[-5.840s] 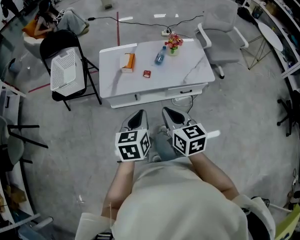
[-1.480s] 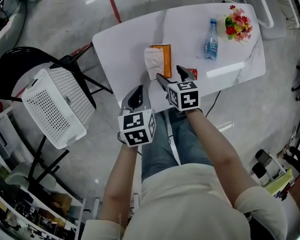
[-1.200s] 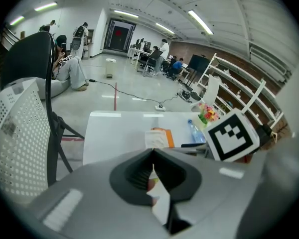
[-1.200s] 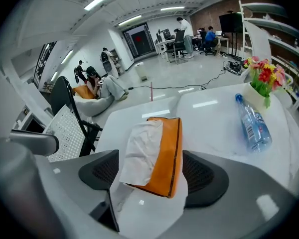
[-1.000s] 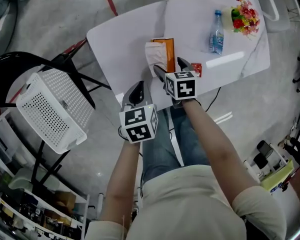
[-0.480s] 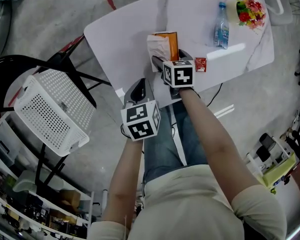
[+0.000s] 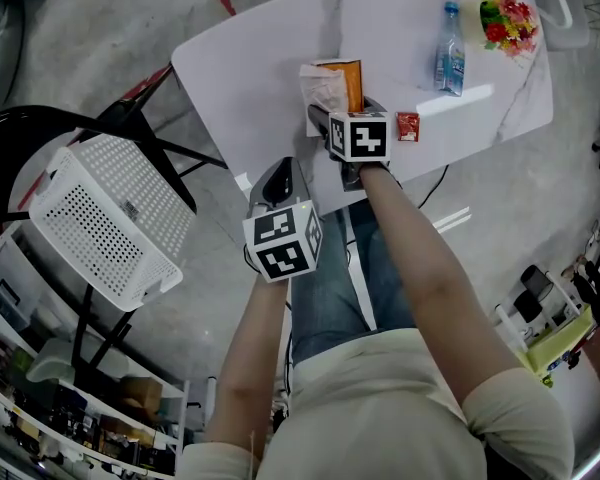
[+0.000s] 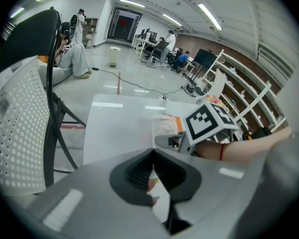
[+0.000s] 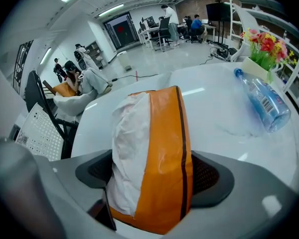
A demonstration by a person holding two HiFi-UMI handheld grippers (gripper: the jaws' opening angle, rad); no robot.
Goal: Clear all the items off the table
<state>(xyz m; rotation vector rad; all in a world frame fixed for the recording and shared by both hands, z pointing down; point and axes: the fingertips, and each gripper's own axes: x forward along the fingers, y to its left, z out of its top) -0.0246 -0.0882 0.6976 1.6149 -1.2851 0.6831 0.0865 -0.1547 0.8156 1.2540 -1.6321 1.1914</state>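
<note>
The tabletop (image 7: 260, 58) is under me, the white basket (image 7: 100, 218) out at eight o'clock from it, my guess for where things go. First up, the orange tissue pack (image 7: 330, 83). My right hand-held gripper (image 7: 342, 118) has just been spreading its jaws and straddles the pack, released, pads not squeezing yet. To do this well I'd sink lower so the pads meet the firm orange sides, not the loose white tissue, then close gently, since it looks soft. The pack lies near the tabletop's front edge, running to twelve o'clock from the jaws. My left hand-held gripper (image 7: 278, 183) hangs clenched and empty at seven o'clock. The bottle (image 7: 449, 36) is at two o'clock, the red packet (image 7: 408, 126) at three.
</note>
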